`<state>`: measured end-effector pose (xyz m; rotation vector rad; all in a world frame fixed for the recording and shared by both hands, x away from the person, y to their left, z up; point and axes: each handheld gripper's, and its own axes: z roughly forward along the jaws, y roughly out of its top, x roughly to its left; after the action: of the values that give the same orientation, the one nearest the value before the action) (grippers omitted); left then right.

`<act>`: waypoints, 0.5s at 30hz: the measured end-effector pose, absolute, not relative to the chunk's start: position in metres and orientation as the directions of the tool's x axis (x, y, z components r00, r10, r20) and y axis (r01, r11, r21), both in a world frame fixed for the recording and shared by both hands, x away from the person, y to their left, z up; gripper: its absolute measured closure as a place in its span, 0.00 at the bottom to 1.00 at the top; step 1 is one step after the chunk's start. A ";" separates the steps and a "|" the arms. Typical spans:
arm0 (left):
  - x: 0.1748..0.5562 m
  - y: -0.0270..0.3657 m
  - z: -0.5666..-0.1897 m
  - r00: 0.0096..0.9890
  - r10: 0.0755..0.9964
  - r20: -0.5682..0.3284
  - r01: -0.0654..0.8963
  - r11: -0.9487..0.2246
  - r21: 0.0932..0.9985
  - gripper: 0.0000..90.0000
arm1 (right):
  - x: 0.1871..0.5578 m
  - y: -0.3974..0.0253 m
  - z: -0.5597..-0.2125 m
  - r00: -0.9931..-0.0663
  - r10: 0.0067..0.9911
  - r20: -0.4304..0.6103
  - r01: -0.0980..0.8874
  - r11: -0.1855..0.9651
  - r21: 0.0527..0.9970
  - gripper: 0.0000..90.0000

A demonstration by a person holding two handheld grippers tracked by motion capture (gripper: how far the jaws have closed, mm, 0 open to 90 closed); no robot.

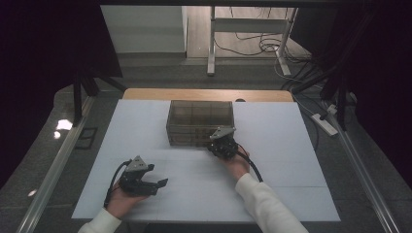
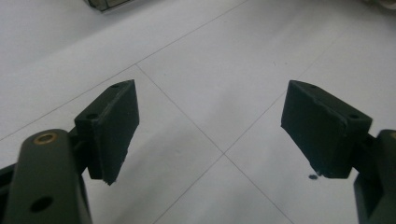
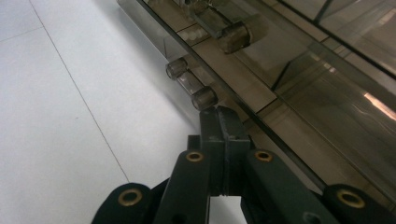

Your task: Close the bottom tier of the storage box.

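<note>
A smoky see-through drawer box point(image 1: 199, 121) stands at the middle of the white table point(image 1: 282, 160). My right gripper point(image 1: 221, 143) is against its front right corner. In the right gripper view the jaws point(image 3: 223, 116) are pressed together with nothing between them, their tip just under a clear cylindrical drawer handle point(image 3: 190, 86); a second handle point(image 3: 224, 32) sits on the drawer front point(image 3: 299, 70) above it. My left gripper point(image 1: 163, 183) rests near the front left of the table, apart from the box. Its jaws point(image 2: 210, 126) stand wide open over bare table.
A corner of the box point(image 2: 105, 3) shows at the top of the left gripper view. Beyond the table's wooden far edge point(image 1: 204, 94) are table legs point(image 1: 211, 43) and floor cables point(image 1: 262, 46). A power strip point(image 1: 324, 124) lies on the floor at the right.
</note>
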<state>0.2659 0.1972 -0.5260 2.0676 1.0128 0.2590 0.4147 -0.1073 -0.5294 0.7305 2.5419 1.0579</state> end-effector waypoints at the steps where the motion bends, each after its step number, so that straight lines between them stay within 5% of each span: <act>1: 0.266 0.197 -0.526 0.658 0.737 -0.153 0.572 -0.358 0.738 0.22 | 0.415 -0.107 -0.529 -0.829 0.555 -0.072 0.340 0.601 0.723 0.99; 15: 0.265 0.197 -0.526 0.655 0.739 -0.156 0.576 -0.356 0.736 0.22 | 0.420 -0.109 -0.529 -0.820 0.566 -0.080 0.339 0.595 0.729 0.99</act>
<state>0.2655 0.1971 -0.5262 2.0663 1.0176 0.2578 0.4202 -0.1088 -0.5292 0.7374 2.5222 1.0585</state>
